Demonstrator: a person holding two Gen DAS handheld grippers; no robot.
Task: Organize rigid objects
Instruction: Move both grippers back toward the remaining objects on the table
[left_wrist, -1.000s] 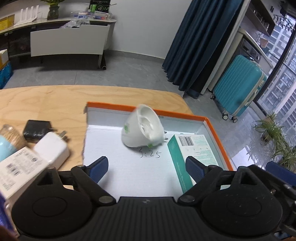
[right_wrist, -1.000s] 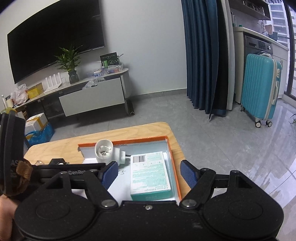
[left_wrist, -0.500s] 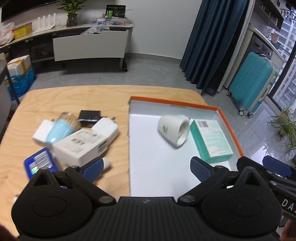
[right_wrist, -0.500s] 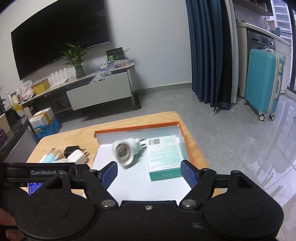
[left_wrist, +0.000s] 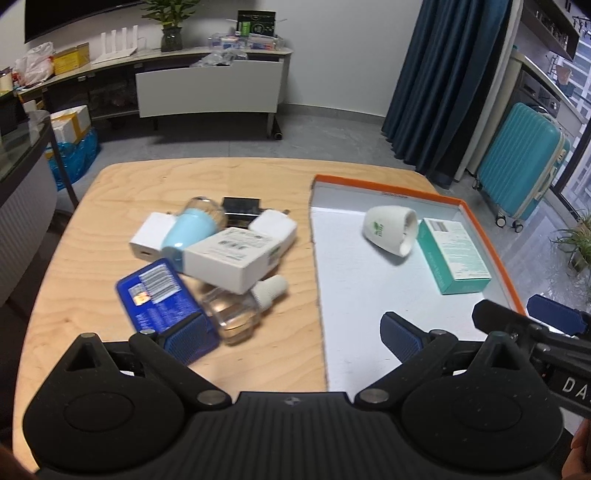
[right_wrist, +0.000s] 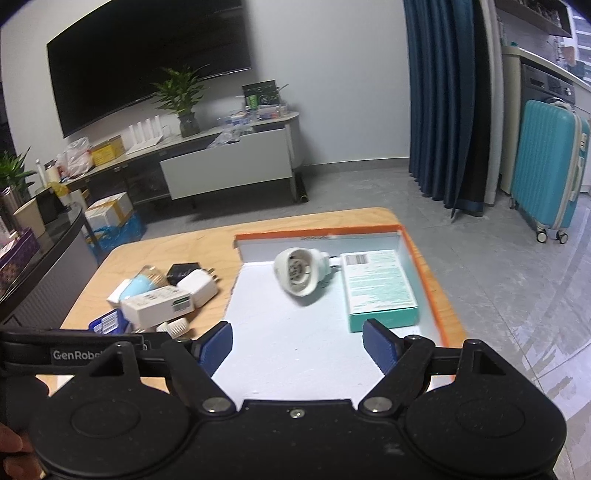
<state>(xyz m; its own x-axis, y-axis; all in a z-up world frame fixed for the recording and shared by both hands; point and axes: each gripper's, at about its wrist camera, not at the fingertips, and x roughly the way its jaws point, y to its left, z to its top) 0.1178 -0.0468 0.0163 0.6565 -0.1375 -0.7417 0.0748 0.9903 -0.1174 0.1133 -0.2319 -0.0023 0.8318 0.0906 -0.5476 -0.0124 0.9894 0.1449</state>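
An orange-rimmed white tray (left_wrist: 388, 183) (right_wrist: 317, 233) lies on the right half of the wooden table. In it lie a white plug-in device (left_wrist: 389, 234) (right_wrist: 301, 271) on its side and a teal box (left_wrist: 456, 254) (right_wrist: 380, 288). Left of the tray is a pile: a white box (left_wrist: 231, 256) (right_wrist: 157, 304), a blue pack (left_wrist: 162, 295), a clear bottle (left_wrist: 240, 308), a light blue item (left_wrist: 188, 232), white chargers (left_wrist: 275, 225) and a black adapter (left_wrist: 242, 206). My left gripper (left_wrist: 295, 334) is open and empty above the table's near edge. My right gripper (right_wrist: 297, 345) is open and empty over the tray's near end.
The table's left and near edges drop to the floor. A teal suitcase (left_wrist: 517, 166) and dark curtains stand to the right. A TV cabinet (left_wrist: 207, 88) stands behind the table. The right gripper's finger (left_wrist: 554, 319) shows at the right of the left wrist view.
Both grippers have pulled back and up from the tray. The white plug-in device left the left gripper and now lies in the tray. The left view has swung left over the pile.
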